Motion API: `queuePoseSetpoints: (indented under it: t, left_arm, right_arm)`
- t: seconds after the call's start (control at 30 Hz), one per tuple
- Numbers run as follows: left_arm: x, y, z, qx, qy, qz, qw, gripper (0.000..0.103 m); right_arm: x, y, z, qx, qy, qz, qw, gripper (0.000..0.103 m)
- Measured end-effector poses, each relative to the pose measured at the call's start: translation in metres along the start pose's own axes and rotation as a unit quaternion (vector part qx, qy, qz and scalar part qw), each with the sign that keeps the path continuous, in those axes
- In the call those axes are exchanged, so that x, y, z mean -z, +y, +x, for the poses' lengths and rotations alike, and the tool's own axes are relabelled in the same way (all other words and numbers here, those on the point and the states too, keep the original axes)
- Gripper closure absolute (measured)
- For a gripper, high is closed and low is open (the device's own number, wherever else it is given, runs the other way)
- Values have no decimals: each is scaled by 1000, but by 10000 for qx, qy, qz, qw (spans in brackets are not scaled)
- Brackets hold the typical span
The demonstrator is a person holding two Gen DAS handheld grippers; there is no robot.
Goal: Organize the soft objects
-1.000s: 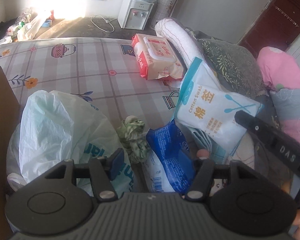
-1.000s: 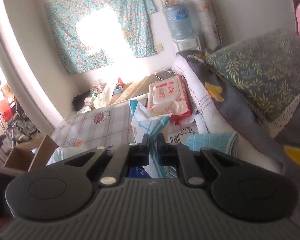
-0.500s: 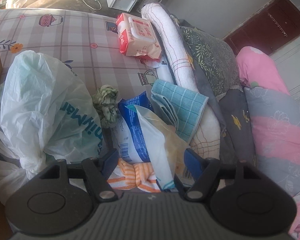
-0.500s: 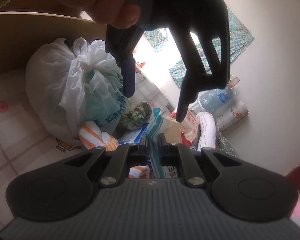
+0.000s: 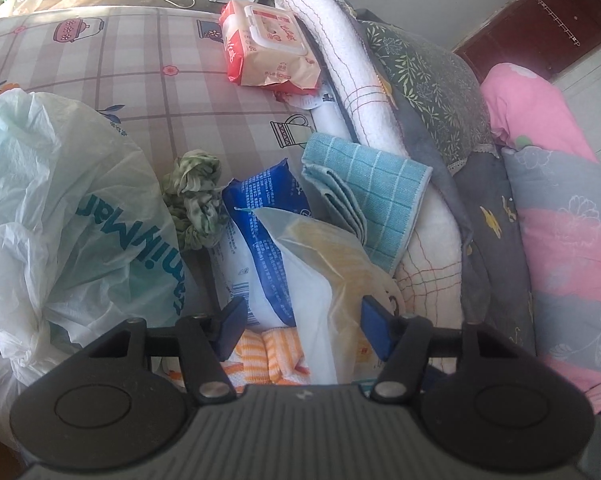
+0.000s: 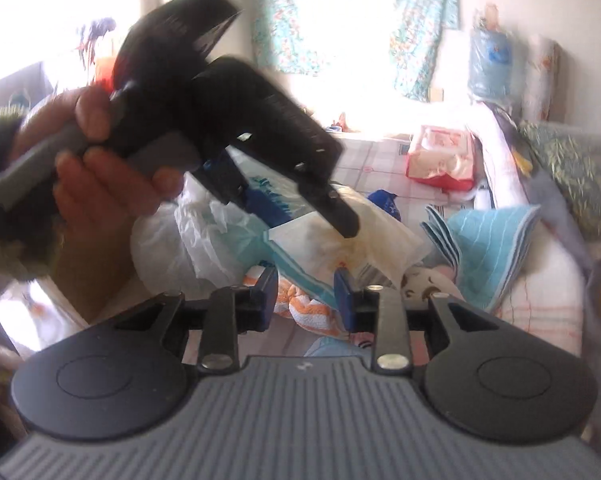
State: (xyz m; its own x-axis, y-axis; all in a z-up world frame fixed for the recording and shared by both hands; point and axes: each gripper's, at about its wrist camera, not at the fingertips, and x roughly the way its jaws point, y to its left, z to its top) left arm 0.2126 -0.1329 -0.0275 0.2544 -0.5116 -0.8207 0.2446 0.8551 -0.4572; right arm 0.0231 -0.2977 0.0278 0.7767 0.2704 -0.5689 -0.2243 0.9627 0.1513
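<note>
A translucent cotton swab bag (image 5: 320,264) lies tilted on a pile on the bed, over a blue pack (image 5: 260,208) and an orange striped cloth (image 5: 260,356). My left gripper (image 5: 304,328) points down at the pile with its jaws closing. The bag stands between the jaws, and the pads do not press on it. In the right wrist view a hand holds the left gripper (image 6: 288,212) over the bag (image 6: 340,236). My right gripper (image 6: 306,298) is opening just short of the bag and the orange cloth (image 6: 308,312), with nothing gripped.
A teal checked cloth (image 5: 376,184) leans on a rolled white blanket (image 5: 340,52). A green scrunchie (image 5: 192,196) and a big white plastic bag (image 5: 60,208) lie to the left. A red wet wipes pack (image 5: 268,48) sits farther back, and pink bedding (image 5: 540,120) is on the right.
My right gripper carried the cotton swab bag down onto the pile, then opened and let it go. My left gripper tipped lower over the pile and its jaws narrowed.
</note>
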Motion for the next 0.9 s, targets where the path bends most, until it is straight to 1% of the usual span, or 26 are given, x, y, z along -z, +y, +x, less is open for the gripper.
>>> queuePoseSetpoints:
  t: [0.03, 0.07, 0.1, 0.13, 0.2, 0.23, 0.27, 0.3, 0.33, 0.37, 0.5, 0.57, 0.63, 0.67, 0.7, 0.73, 0.77, 0.8, 0.9]
  left_arm:
    - [0, 0, 1, 9, 6, 20, 10000, 42]
    - [0, 0, 1, 32, 14, 41, 10000, 43]
    - [0, 1, 1, 48, 26, 58, 10000, 45]
    - [0, 1, 2, 64, 36, 64, 10000, 46]
    - [1, 3, 2, 122, 35, 72, 9999, 49]
    - [0, 3, 2, 153, 38, 82, 9998, 52]
    - [0, 4, 2, 166, 41, 94, 9998, 53]
    - [1, 4, 2, 183, 38, 119, 9998, 54]
    - [1, 4, 2, 192, 34, 152, 9997, 56]
    - [1, 4, 3, 192, 34, 177, 9997, 57]
    - [0, 4, 5, 217, 49, 274, 9994, 60]
    - [1, 5, 6, 189, 44, 313, 9993, 63]
    - [1, 6, 8, 179, 60, 332, 9993, 64]
    - [1, 6, 8, 197, 60, 319, 9993, 65]
    - [1, 6, 8, 218, 60, 313, 9993, 68]
    - [1, 5, 8, 247, 55, 316, 9992, 72]
    - [1, 4, 9, 237, 43, 321, 9992, 73]
    - [2, 2, 9, 200, 19, 338, 9992, 74]
    - [3, 0, 7, 235, -34, 304, 9993, 77]
  right_arm:
    - [-1, -19, -7, -148, -78, 541, 9984, 68]
    - [-1, -39, -11, -254, -169, 1109, 9934, 65]
    - [1, -61, -13, -323, -281, 1757, 9835, 56]
    - [3, -78, -13, -371, -348, 2248, 9731, 49]
    - [10, -109, -8, -547, -481, 3218, 9440, 48]
    - [16, -123, 0, -700, -527, 3689, 9253, 48]
    - [18, -130, 4, -783, -544, 3917, 9151, 48]
    - [21, -136, 18, -870, -534, 4146, 9043, 48]
    - [21, -139, 24, -896, -490, 4252, 8993, 48]
    - [23, -140, 40, -920, -413, 4334, 8955, 47]
    - [18, -136, 68, -952, -21, 4346, 8956, 48]
    - [16, -130, 77, -975, 71, 4255, 8997, 48]
    - [10, -129, 85, -936, 137, 4167, 9041, 49]
    - [4, -132, 93, -943, 180, 4162, 9042, 50]
    - [3, -130, 95, -939, 214, 4158, 9043, 54]
    - [1, -130, 100, -895, 275, 4137, 9056, 61]
    - [1, -127, 104, -859, 340, 4097, 9075, 65]
    - [1, -124, 106, -806, 399, 4075, 9088, 68]
    - [-1, -117, 105, -692, 325, 3976, 9144, 74]
